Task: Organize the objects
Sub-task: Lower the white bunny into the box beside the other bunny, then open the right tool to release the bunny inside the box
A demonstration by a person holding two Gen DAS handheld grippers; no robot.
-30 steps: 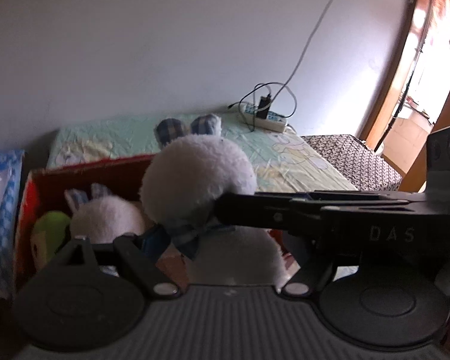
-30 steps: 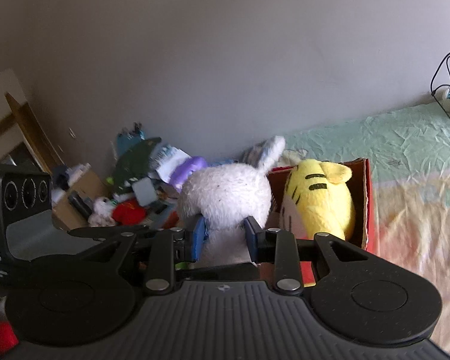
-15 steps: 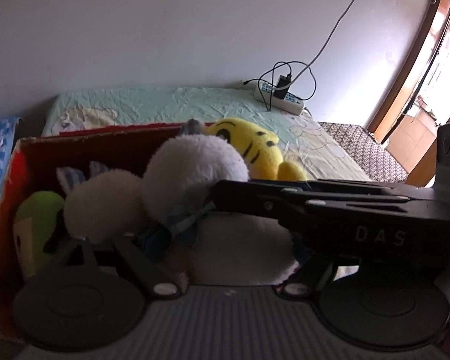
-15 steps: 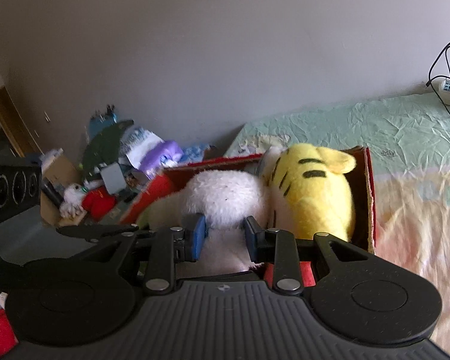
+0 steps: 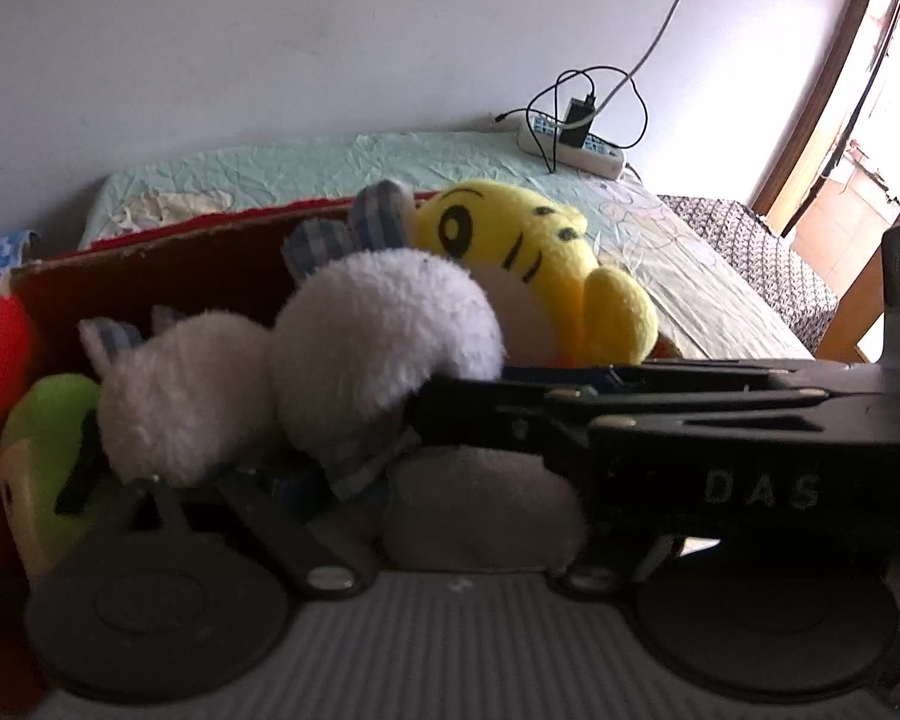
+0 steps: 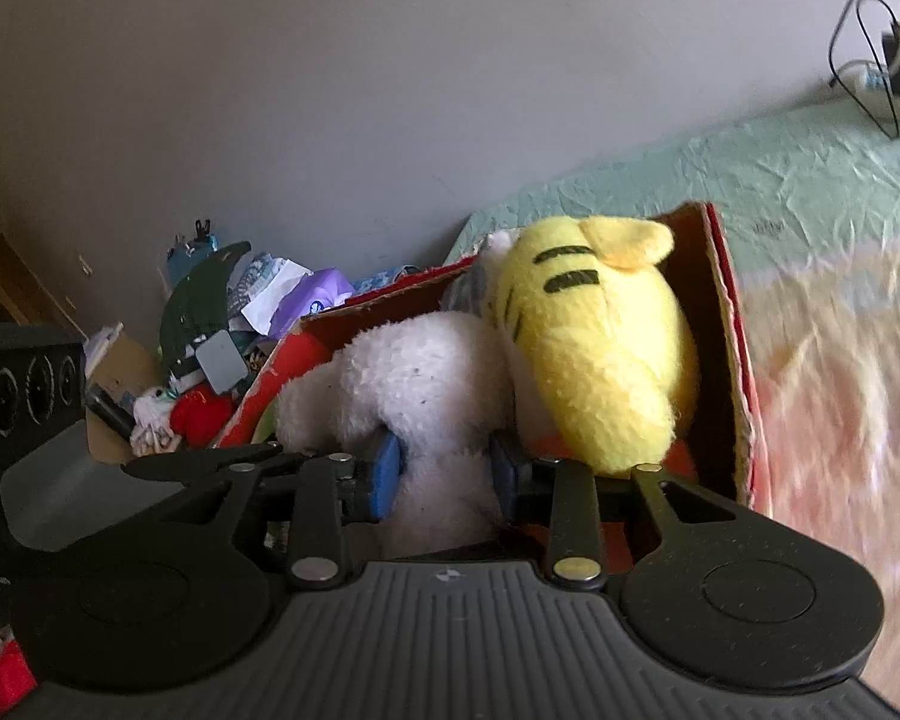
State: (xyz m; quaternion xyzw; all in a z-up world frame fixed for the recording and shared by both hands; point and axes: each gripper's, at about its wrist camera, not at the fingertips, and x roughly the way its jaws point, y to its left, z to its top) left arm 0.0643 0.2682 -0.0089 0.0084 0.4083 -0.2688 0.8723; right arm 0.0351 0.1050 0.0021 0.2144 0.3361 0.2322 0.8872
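Two grippers are lowering a white fluffy plush rabbit (image 6: 426, 384) into the red cardboard box (image 6: 735, 324). The right gripper (image 6: 444, 474), jaws just widening, is pinching its soft neck; the left gripper (image 5: 366, 468), also widening, flanks it, contact unclear. Light and squashy. A yellow striped plush tiger (image 6: 600, 348) is lying beyond.

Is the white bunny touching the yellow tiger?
Touching. The right wrist view shows the white bunny pressed against the yellow tiger in the box, with no gap.
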